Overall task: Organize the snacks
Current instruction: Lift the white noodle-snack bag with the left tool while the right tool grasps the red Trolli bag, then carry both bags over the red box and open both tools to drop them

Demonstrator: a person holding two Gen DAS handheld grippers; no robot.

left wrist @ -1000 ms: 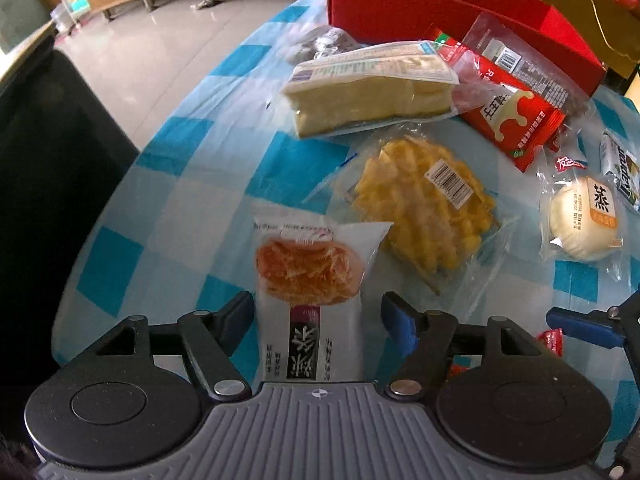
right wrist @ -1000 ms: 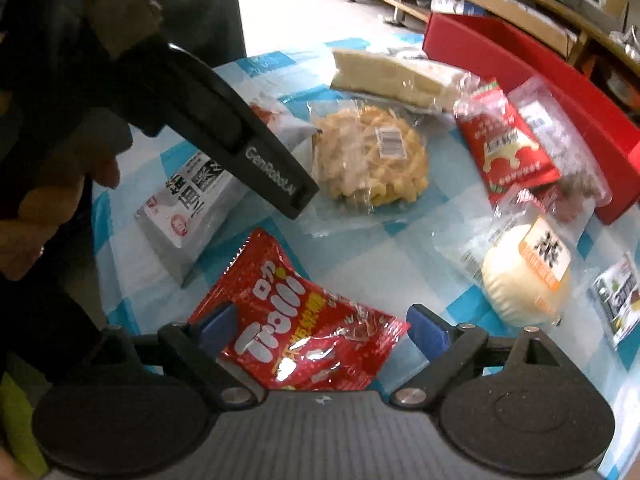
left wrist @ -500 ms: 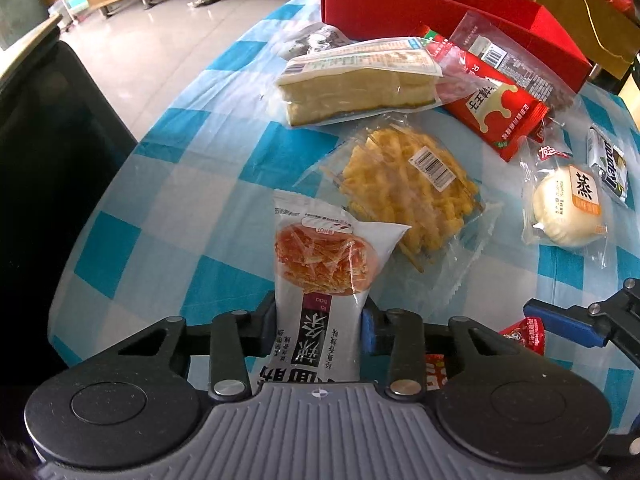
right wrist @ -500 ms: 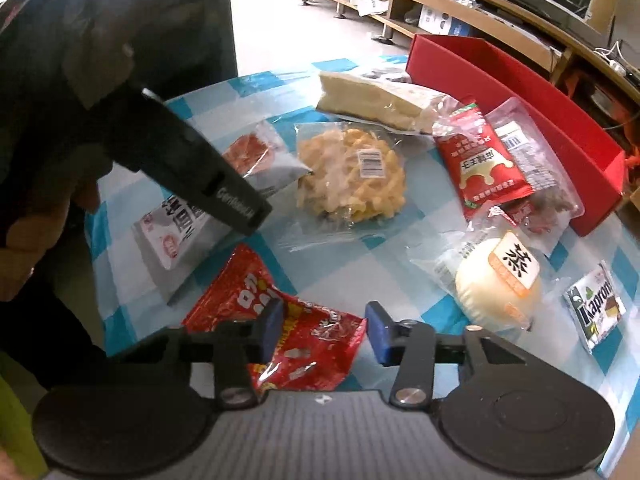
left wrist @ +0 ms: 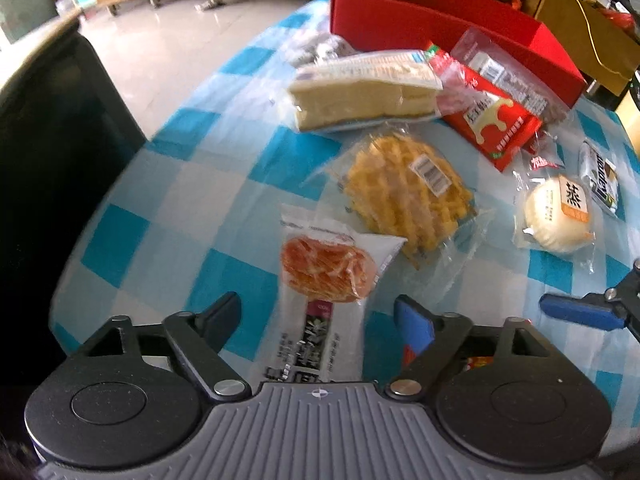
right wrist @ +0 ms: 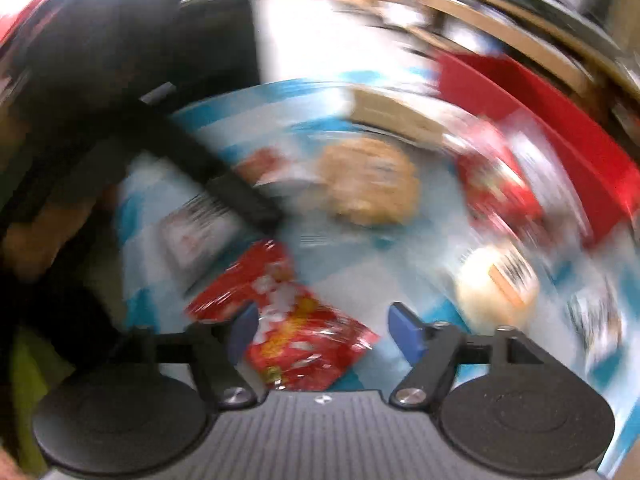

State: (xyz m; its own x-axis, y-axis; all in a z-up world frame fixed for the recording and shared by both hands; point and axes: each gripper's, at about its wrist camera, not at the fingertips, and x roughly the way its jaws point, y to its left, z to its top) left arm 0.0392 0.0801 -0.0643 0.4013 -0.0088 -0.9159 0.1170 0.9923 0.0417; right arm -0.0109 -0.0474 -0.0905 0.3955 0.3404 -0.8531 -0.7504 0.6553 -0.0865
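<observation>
My left gripper (left wrist: 318, 316) hangs over a white packet with an orange picture (left wrist: 320, 272) that lies on the checked tablecloth. Its jaws are opening and the packet sits between them, untouched by either pad. The right wrist view is badly blurred. There my right gripper (right wrist: 324, 328) is over a crumpled red snack bag (right wrist: 296, 320); its jaws are opening too, with the bag between them and no pad pressing on it. A red box (left wrist: 440, 20) stands at the table's far side.
Beyond the white packet lie a wrapped cake slice (left wrist: 360, 92), a yellow waffle bag (left wrist: 404, 184), a red milk-snack packet (left wrist: 496, 120), a wrapped white bun (left wrist: 556, 216) and a small Kapron packet (left wrist: 600, 176). A dark chair (left wrist: 60, 140) stands left of the table.
Both grippers closed on their packets half a second ago and have since spread wide again. The white packet has dropped back between the left jaws. The right view has rolled and blurred.
</observation>
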